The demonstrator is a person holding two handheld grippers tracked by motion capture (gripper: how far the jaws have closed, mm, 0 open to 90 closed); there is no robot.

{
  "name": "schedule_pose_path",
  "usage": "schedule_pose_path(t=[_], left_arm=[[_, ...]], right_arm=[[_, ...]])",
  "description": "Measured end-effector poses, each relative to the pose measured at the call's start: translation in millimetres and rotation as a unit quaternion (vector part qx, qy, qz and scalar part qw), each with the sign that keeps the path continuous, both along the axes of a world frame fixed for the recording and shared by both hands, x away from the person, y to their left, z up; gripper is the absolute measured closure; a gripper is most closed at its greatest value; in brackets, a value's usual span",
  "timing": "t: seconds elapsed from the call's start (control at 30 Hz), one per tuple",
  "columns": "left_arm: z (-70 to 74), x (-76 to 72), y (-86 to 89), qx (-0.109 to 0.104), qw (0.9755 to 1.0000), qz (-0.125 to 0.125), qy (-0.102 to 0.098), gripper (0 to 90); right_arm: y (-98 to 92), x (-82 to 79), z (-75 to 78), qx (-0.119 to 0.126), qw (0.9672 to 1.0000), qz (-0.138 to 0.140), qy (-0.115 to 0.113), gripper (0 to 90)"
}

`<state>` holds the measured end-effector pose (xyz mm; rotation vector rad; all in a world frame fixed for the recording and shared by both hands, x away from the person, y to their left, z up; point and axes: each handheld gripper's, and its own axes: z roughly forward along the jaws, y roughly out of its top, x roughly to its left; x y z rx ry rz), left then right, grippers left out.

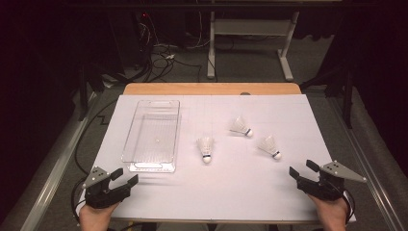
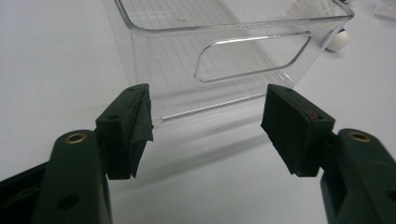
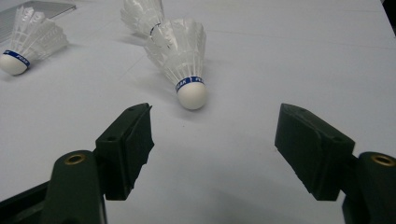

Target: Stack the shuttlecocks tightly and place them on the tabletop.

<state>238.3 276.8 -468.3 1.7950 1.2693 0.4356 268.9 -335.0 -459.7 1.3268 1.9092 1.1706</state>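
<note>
Three white shuttlecocks lie on the white sheet: one in the middle (image 1: 205, 148), one farther back (image 1: 240, 127) and one to the right (image 1: 269, 146). An empty clear plastic bin (image 1: 130, 139) stands at the left. My left gripper (image 1: 125, 175) rests open near the front left corner, just short of the bin's near wall (image 2: 163, 70), with nothing between its jaws (image 2: 205, 112). My right gripper (image 1: 302, 168) is open at the front right. Its jaws (image 3: 215, 126) point at the right shuttlecock (image 3: 182, 51), cork toward me and a short way ahead. The other two shuttlecocks (image 3: 30, 37) (image 3: 140, 14) lie beyond it.
The white sheet (image 1: 216, 192) covers a wooden table whose bare back edge (image 1: 211, 89) shows. Cables and a desk frame (image 1: 250, 43) stand on the dark floor behind. A shuttlecock's cork (image 2: 337, 41) peeks past the bin's right corner.
</note>
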Motion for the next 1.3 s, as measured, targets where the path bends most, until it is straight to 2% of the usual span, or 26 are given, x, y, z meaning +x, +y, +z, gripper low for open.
schedule_pose_path(t=[1.3], left_arm=[[10.2, -9.7, -14.2, -0.003, 0.9998, -0.021, -0.003, 34.9]], right_arm=[[1.3, 0.3, -0.1, -0.004, 1.0000, 0.005, 0.004, 27.7]])
